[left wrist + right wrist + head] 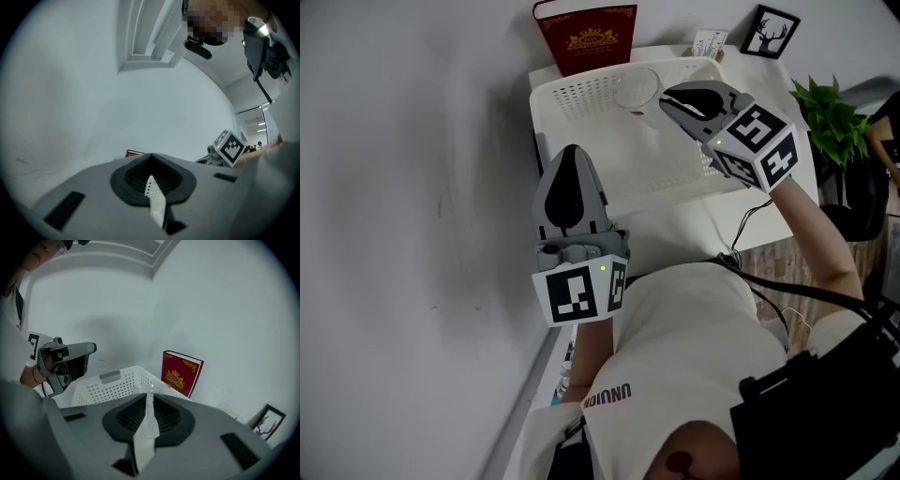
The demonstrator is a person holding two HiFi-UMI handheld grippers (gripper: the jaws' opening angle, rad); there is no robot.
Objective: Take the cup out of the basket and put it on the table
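Observation:
A white perforated basket (pixel 581 94) (pixel 112 385) stands on the white table (pixel 675 220) against the wall. My right gripper (pixel 667 101) (pixel 150 394) is above the basket's right part, tilted downward, shut on the rim of a clear plastic cup (pixel 635 90). The cup hangs over the basket's inside. In the right gripper view only a glint of the cup's edge (pixel 151 388) shows at the jaw tips. My left gripper (pixel 572 152) (pixel 151 157) points level toward the basket's near left corner, shut and holding nothing, clear of the basket.
A red book (pixel 588 37) (pixel 180 372) leans on the wall behind the basket. A black picture frame (pixel 770 32) (pixel 266 420) stands at the back right. A green plant (pixel 832 117) is past the table's right edge. Bare tabletop lies in front of the basket.

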